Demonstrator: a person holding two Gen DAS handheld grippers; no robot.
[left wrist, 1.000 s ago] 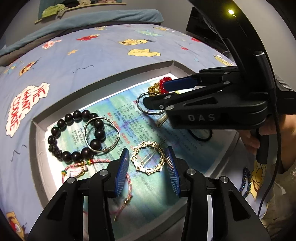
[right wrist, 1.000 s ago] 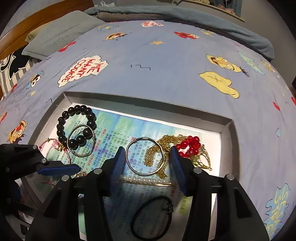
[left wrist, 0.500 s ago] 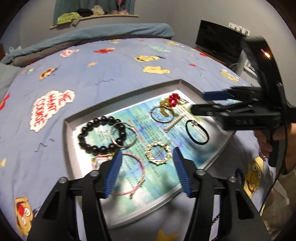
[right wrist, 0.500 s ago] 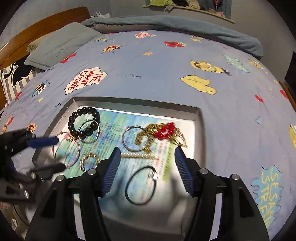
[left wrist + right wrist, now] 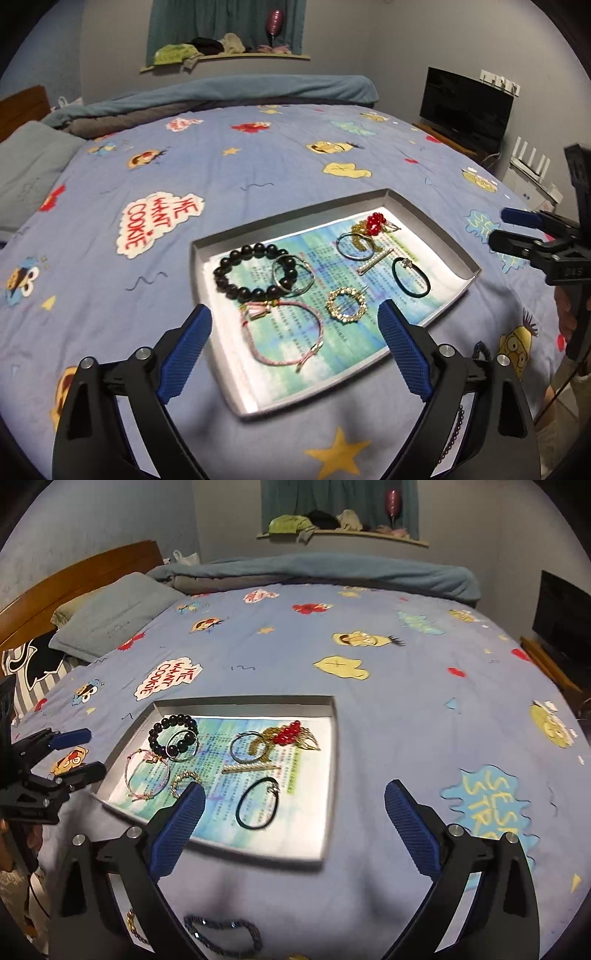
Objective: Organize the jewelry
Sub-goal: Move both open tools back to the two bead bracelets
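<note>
Both tongs are hovering over the bed (image 5: 258,166), their jaws opening wide with nothing between them. The left tongs (image 5: 295,347) are looking down on the tray (image 5: 199,280) just ahead, the pink cord (image 5: 284,332) and gold ring (image 5: 346,305) lying nearest their tips, the black beads (image 5: 255,271) beyond. The right tongs (image 5: 295,823) are showing the hair tie (image 5: 257,804) nearest, then the pearl bar (image 5: 251,767), a hoop (image 5: 248,746) and the red cluster (image 5: 287,733) farther off. Only the right view is showing a dark beaded strand (image 5: 221,938) lying on the bed below its tips, outside the tray. Each view is catching the other tongs at its edge.
</note>
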